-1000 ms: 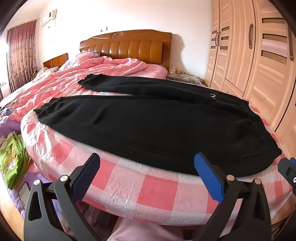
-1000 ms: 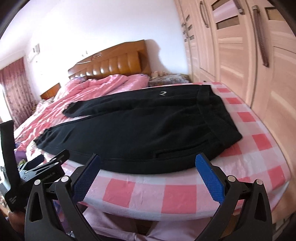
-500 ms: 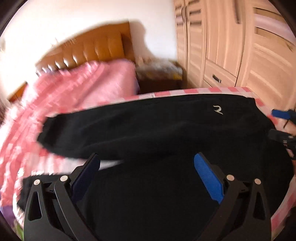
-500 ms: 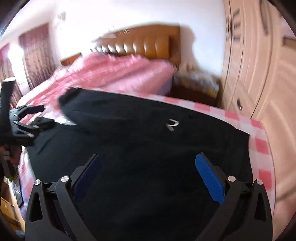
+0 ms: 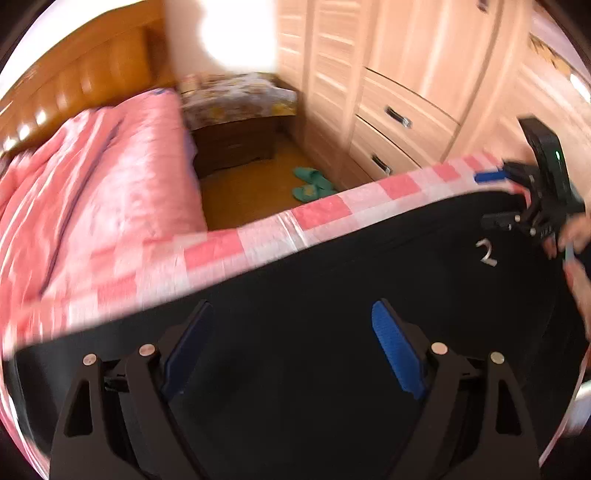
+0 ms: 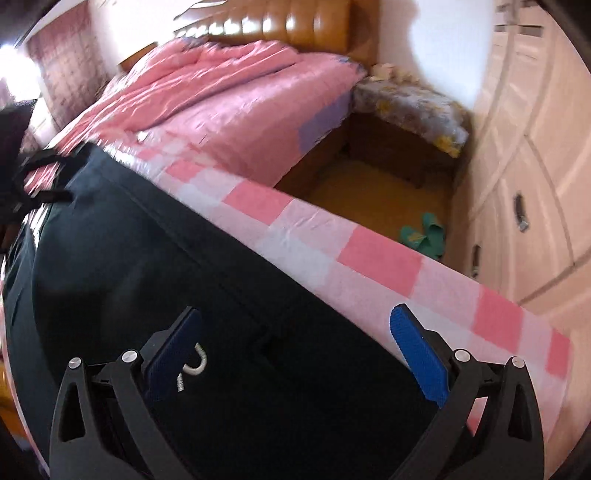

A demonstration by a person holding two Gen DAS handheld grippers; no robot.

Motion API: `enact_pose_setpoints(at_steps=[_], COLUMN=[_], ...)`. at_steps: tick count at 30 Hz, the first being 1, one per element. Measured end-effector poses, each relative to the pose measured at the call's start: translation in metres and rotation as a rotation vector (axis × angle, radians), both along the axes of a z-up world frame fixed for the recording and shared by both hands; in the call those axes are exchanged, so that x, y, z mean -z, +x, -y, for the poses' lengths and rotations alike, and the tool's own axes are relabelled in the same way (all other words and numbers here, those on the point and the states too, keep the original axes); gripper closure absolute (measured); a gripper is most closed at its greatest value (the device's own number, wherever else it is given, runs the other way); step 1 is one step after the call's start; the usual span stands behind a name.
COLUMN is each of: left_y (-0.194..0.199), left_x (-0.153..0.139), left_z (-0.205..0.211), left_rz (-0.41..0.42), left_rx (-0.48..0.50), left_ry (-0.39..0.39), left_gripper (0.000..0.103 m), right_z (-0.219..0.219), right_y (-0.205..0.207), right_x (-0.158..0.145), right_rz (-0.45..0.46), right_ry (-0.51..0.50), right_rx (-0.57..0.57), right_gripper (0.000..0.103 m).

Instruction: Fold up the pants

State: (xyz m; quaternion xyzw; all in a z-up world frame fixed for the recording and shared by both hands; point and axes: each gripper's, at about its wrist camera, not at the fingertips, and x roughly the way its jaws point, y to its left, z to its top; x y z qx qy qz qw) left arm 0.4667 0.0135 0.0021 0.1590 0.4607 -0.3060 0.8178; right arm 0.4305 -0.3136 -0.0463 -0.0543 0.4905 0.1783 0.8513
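Black pants (image 5: 332, 295) lie flat on a pink-and-white checked bed sheet (image 5: 321, 214); they also fill the lower left of the right wrist view (image 6: 147, 266). A small white logo (image 5: 487, 253) marks the pants near the waist. My left gripper (image 5: 291, 343) is open and empty, low over the far leg of the pants. My right gripper (image 6: 295, 343) is open and empty, over the waist's far edge, with the logo (image 6: 192, 369) by its left finger. The right gripper also shows at the right of the left wrist view (image 5: 532, 206).
A pink quilt (image 6: 221, 81) covers the bed's head end below a brown headboard (image 6: 295, 26). Beyond the bed edge are a nightstand (image 5: 236, 125), green slippers (image 5: 312, 182) on the floor and wooden wardrobe drawers (image 5: 399, 125).
Both grippers have swept forward and down from the near bed edge, across the pants, to their far side. Both stayed open.
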Motion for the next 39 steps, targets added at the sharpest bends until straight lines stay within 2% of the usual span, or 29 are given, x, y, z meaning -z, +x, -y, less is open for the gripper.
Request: enact_pose_setpoints(at_steps=[1, 3, 5, 7, 8, 9, 14, 18, 23, 26, 29, 31, 32, 33, 36, 38, 39], left_y=[0.007, 0.015, 0.025, 0.033, 0.035, 0.034, 0.039, 0.046, 0.046, 0.042, 0.039, 0.039, 0.038, 0.036, 0.019, -0.004, -0.014], left_x=[0.005, 0.011, 0.018, 0.026, 0.030, 0.033, 0.029, 0.036, 0.033, 0.031, 0.027, 0.025, 0.025, 0.024, 0.014, -0.008, -0.019], left_z=[0.000, 0.002, 0.002, 0.005, 0.007, 0.009, 0.016, 0.023, 0.026, 0.024, 0.017, 0.008, 0.005, 0.003, 0.000, -0.002, -0.004], left_rz=[0.009, 0.016, -0.008, -0.067, -0.091, -0.096, -0.055, -0.062, -0.083, -0.120, -0.172, -0.201, -0.190, -0.171, -0.036, 0.147, 0.208], left_rx=[0.041, 0.103, 0.156, 0.211, 0.240, 0.262, 0.321, 0.350, 0.375, 0.405, 0.416, 0.404, 0.395, 0.381, 0.342, 0.299, 0.290], left_ry=[0.023, 0.060, 0.084, 0.095, 0.104, 0.120, 0.128, 0.187, 0.145, 0.112, 0.066, 0.044, 0.051, 0.059, 0.102, 0.154, 0.165], left_gripper=[0.016, 0.016, 0.022, 0.039, 0.056, 0.061, 0.061, 0.054, 0.054, 0.054, 0.055, 0.073, 0.090, 0.094, 0.096, 0.096, 0.096], right_z=[-0.004, 0.003, 0.004, 0.003, 0.002, 0.000, -0.011, -0.017, -0.021, -0.027, -0.032, -0.031, -0.033, -0.034, -0.043, -0.046, -0.048], right_y=[0.005, 0.009, 0.006, -0.004, -0.011, -0.020, -0.055, -0.073, -0.107, -0.134, -0.151, -0.155, -0.157, -0.156, -0.156, -0.157, -0.160], right_x=[0.006, 0.012, 0.009, 0.002, -0.003, -0.008, -0.031, -0.041, -0.064, -0.081, -0.084, -0.084, -0.083, -0.081, -0.075, -0.076, -0.079], right_rz=[-0.015, -0.034, -0.017, -0.013, 0.026, 0.073, 0.202, 0.264, 0.349, 0.411, 0.433, 0.424, 0.416, 0.411, 0.394, 0.392, 0.399], right_ry=[-0.023, 0.026, 0.065, 0.105, 0.075, 0.026, -0.011, -0.036, -0.030, -0.054, -0.087, -0.080, -0.082, -0.087, -0.115, -0.127, -0.134], right_rx=[-0.049, -0.079, -0.118, -0.159, -0.156, -0.149, -0.139, -0.149, -0.169, -0.192, -0.184, -0.168, -0.158, -0.153, -0.116, -0.091, -0.081], right_gripper=[0.004, 0.007, 0.020, 0.064, 0.074, 0.094, 0.094, 0.094, 0.094, 0.094, 0.094, 0.094, 0.094, 0.094, 0.094, 0.094, 0.094])
